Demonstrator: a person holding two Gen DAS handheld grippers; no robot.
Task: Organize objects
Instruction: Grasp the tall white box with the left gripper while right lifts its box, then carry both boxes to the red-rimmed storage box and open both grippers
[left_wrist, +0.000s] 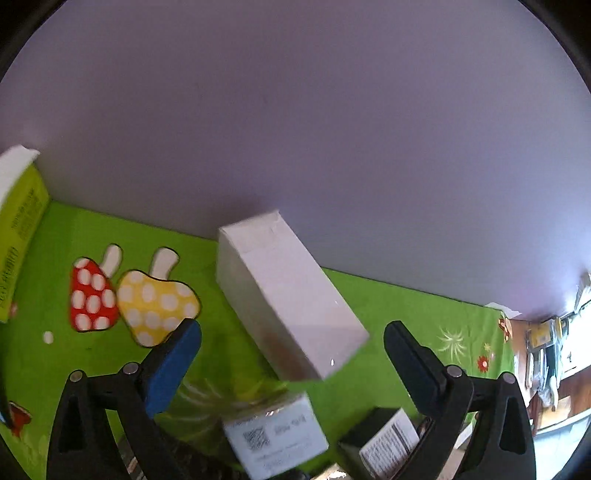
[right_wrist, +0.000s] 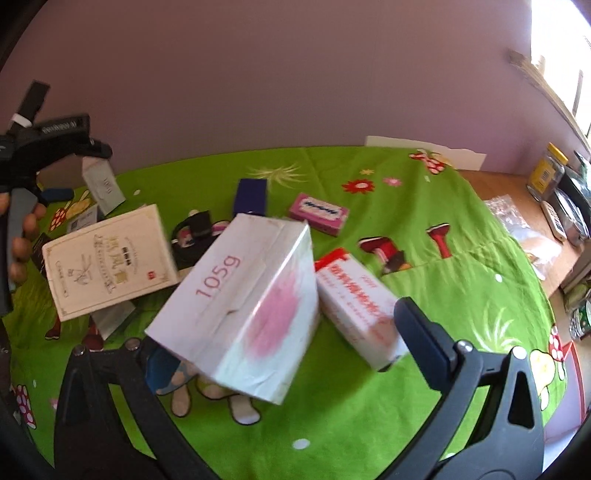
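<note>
Sorting the boxes on the green cloth (right_wrist: 369, 406) is the job, and I judge it barely begun, since most things lie loose and at odd angles. My left gripper (left_wrist: 291, 339) stands wide open with a plain white box (left_wrist: 288, 299) tilted between its fingers near the cloth's far edge by the wall; neither finger seems to touch it, though I cannot tell whether it rests on something or hangs loose. Below it lie a pale labelled box (left_wrist: 275, 439) and a dark box (left_wrist: 380, 439). My right gripper (right_wrist: 273, 343) is also spread wide, and a white box marked 105g (right_wrist: 240, 310) sits tilted between its fingers; the left finger is hidden behind the box, so I cannot tell if it touches. A red-and-white box (right_wrist: 354, 306) lies just beside it, a cream box (right_wrist: 110, 258) toward the cloth's left edge, a pink box (right_wrist: 319, 212) farther back. Next, I think, each hand should close squarely on opposite flat faces before lifting, or the tilted boxes may twist out.
</note>
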